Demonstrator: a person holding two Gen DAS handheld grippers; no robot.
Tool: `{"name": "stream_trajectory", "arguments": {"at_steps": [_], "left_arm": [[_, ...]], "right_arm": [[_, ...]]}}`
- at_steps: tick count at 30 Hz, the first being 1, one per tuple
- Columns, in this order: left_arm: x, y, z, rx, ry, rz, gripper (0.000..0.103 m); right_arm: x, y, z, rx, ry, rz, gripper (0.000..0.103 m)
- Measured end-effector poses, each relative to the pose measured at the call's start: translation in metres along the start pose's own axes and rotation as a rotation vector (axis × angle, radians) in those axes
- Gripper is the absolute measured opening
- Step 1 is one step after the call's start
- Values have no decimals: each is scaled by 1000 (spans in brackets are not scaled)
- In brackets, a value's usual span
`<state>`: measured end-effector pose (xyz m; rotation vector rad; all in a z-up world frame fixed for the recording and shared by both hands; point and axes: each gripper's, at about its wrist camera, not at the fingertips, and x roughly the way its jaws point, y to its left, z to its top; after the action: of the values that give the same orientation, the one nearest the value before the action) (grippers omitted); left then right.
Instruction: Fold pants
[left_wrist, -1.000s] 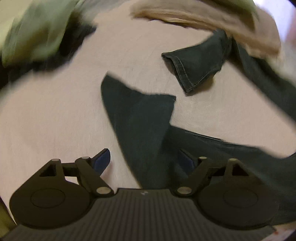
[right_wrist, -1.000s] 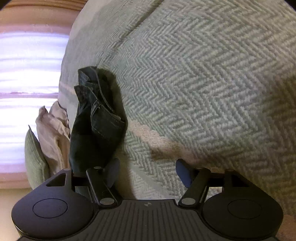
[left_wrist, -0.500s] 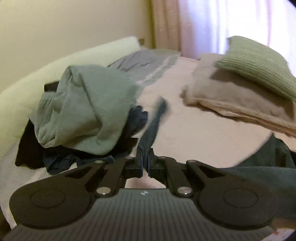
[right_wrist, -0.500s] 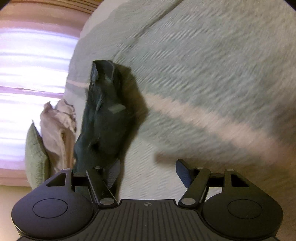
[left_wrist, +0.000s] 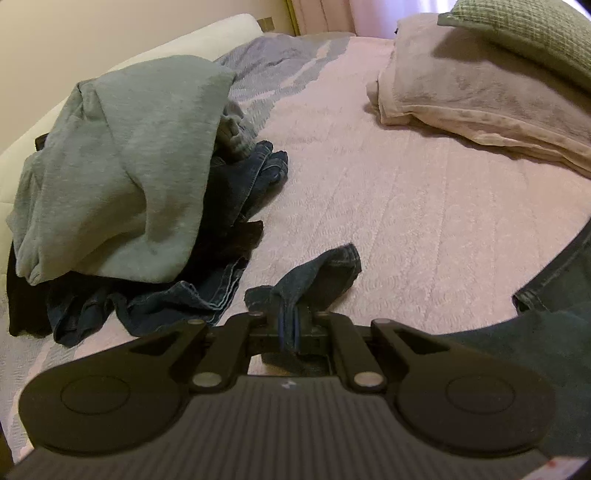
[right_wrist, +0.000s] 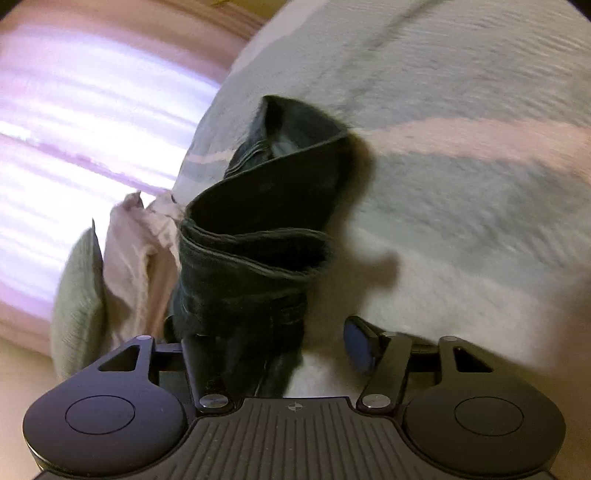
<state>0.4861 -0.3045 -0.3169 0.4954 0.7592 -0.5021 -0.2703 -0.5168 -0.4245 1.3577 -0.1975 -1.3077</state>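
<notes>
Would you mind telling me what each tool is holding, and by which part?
The left tool pinches the dark pants at a leg's hem end. The right tool holds nothing; its jaws stand apart around the bunched waistband end.

We are counting two grippers, the left gripper (left_wrist: 288, 326) and the right gripper (right_wrist: 280, 347). We are seeing one pair of dark pants (left_wrist: 317, 273) being handled. We are counting one heap of clothes (left_wrist: 122, 177), with one grey-green garment on top and at least two darker pieces under it. We are finding two pillows, one beige pillow (left_wrist: 476, 85) and one green pillow (left_wrist: 524, 29), and one bedspread (left_wrist: 406, 192).
</notes>
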Motion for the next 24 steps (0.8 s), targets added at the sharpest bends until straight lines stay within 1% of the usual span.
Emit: {"name": "stream_trajectory", "arguments": {"at_steps": [1,2,3,5,8,9,11,12,13,14,16,17,18,19,20,22,23,24], "left_arm": [[3,-1,0,0,6,2,5],[6,-1,1,-4,12,2,5],[8,0,1,-10,17,-2,4],[5,1,0,-24,17,-20,4],[-16,10,-5,-52,12,-80,4],[-26,13,-9,-66,12,-108,4],[-51,25,-22,-101,22,-169,4],[-65,31,-32,-119,25,-195,4],[-79,38,-44,-118,23,-229,4],[-92,46,-60,-136,36,-245,4],[-108,58,-93,-170,81,-249,5],[-109,64,-113,-198,125,-248,5],[-107,67,-131,-213,168,-240,6],[-104,69,-150,-226,207,-224,7],[-103,72,-164,-241,229,-209,7],[-106,80,-183,-297,241,-205,9],[-112,83,-187,-319,225,-210,13],[-119,84,-187,-319,201,-218,21]], "right_arm": [[7,4,2,-13,4,4,48],[14,6,4,-1,25,24,13],[19,5,6,57,58,36,9],[5,11,10,89,9,44,9],[-55,27,21,61,-63,48,7],[-87,33,27,46,-91,43,7],[-143,41,36,19,-132,16,0],[-177,44,42,7,-151,-22,0],[-205,43,46,0,-167,-58,0],[-229,40,47,-5,-176,-96,0],[-273,23,46,19,-200,-216,0],[-290,9,42,52,-214,-256,0],[-298,-4,39,77,-202,-298,0],[-300,-22,37,104,-160,-350,0],[-295,-48,36,149,-92,-396,0],[-284,-88,33,258,-8,-459,1],[-280,-100,32,275,3,-453,12],[-275,-106,31,268,1,-436,40]]}}
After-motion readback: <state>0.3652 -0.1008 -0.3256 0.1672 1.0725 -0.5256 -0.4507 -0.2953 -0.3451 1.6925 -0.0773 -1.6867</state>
